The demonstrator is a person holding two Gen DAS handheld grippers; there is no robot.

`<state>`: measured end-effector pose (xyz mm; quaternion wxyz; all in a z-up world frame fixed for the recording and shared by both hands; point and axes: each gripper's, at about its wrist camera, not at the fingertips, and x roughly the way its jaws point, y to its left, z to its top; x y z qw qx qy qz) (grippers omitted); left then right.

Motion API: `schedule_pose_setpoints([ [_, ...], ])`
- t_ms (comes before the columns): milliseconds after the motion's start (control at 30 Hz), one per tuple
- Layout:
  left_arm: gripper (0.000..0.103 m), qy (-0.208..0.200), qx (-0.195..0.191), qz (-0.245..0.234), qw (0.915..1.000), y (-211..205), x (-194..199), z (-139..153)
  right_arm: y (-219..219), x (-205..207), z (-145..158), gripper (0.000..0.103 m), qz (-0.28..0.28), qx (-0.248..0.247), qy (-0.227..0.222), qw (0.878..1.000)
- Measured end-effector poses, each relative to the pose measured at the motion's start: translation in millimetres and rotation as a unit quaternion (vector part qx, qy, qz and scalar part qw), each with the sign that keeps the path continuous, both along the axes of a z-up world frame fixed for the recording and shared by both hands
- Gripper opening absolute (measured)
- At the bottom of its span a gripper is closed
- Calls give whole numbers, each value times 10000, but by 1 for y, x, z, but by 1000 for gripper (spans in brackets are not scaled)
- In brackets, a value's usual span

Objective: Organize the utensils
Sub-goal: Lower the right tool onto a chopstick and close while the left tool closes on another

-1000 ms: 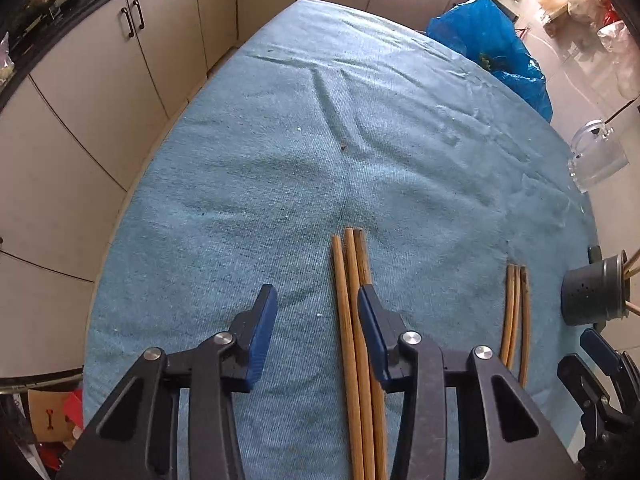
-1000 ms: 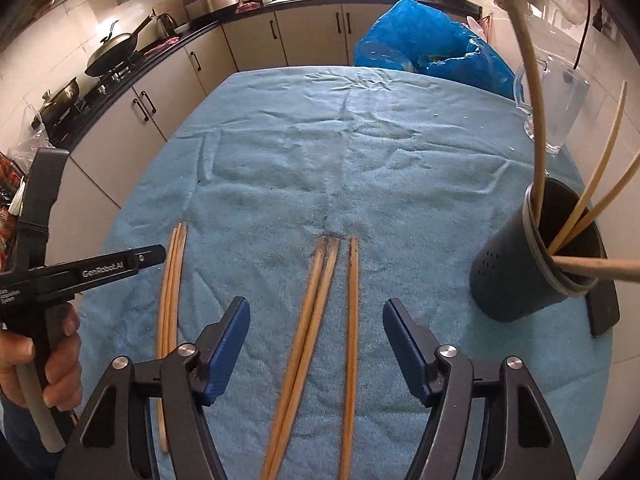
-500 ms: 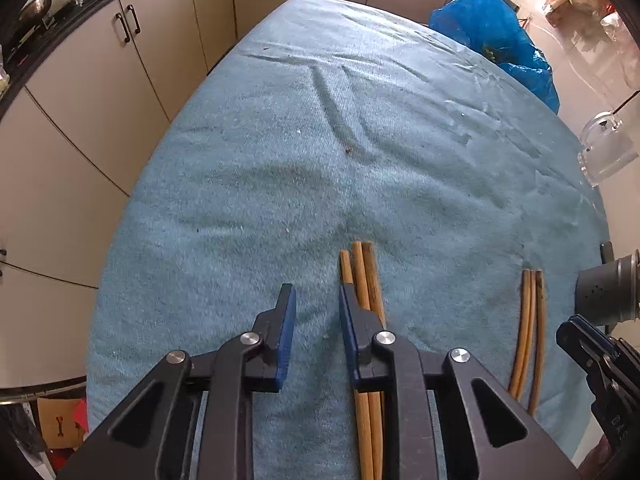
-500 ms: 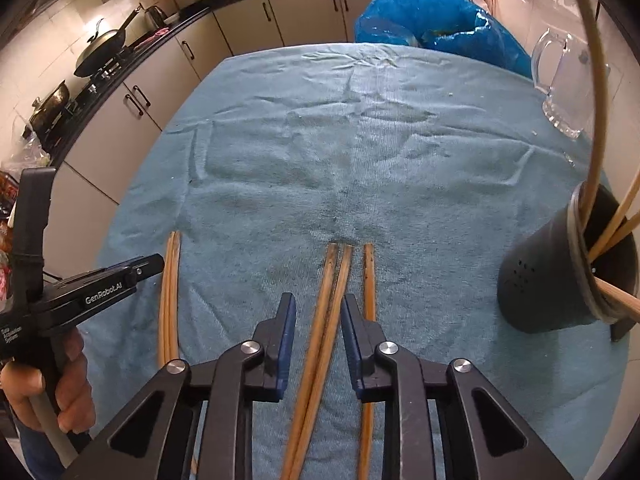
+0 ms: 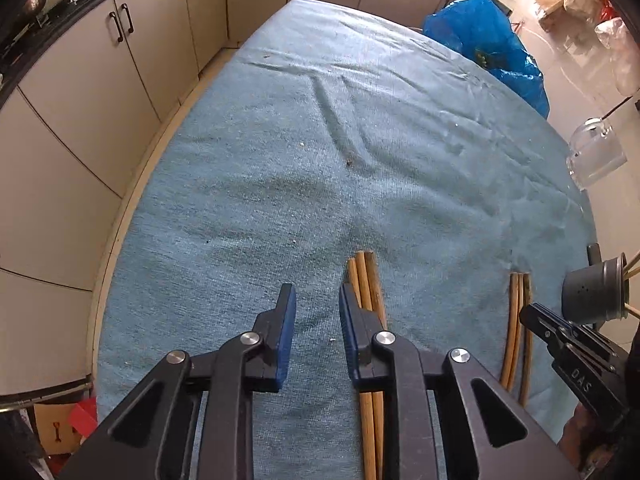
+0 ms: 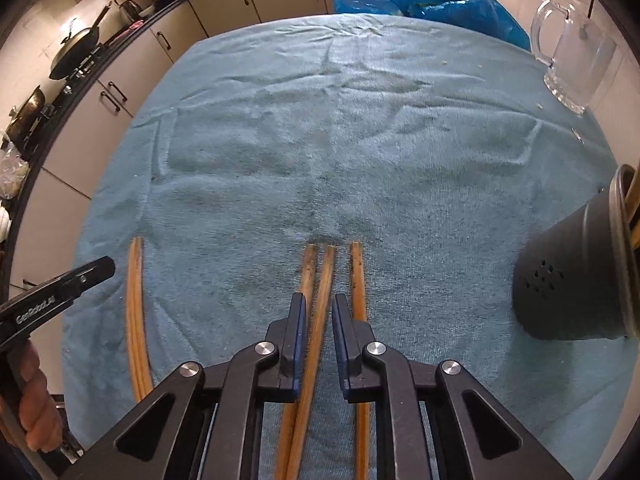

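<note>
Nearest the right wrist camera, the right gripper (image 6: pixel 317 334) is closing its jaws around a pair of chopsticks (image 6: pixel 320 280) lying on the blue towel (image 6: pixel 340 140), though whether the pads press them yet is hard to tell. Nearest the left camera, the left gripper (image 5: pixel 316 330) stands narrowly parted over bare towel, a chopstick bundle (image 5: pixel 366 280) just right of it. Farther right stands the dark utensil holder (image 6: pixel 576 276), a glass mug (image 6: pixel 572 60) beyond.
</note>
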<state>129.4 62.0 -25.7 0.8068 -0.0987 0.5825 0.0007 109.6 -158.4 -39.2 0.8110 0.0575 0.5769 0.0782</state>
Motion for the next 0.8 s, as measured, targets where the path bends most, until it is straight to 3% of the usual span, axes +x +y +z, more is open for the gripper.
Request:
schedule_pose_setpoints([
  [167, 21, 18, -45, -29, 10000, -7, 2, -1, -1, 6, -10, 13, 30, -19, 138, 9999],
  [800, 22, 151, 165, -189, 9996, -22, 9, -9, -5, 2, -10, 9, 158, 30, -19, 9999],
])
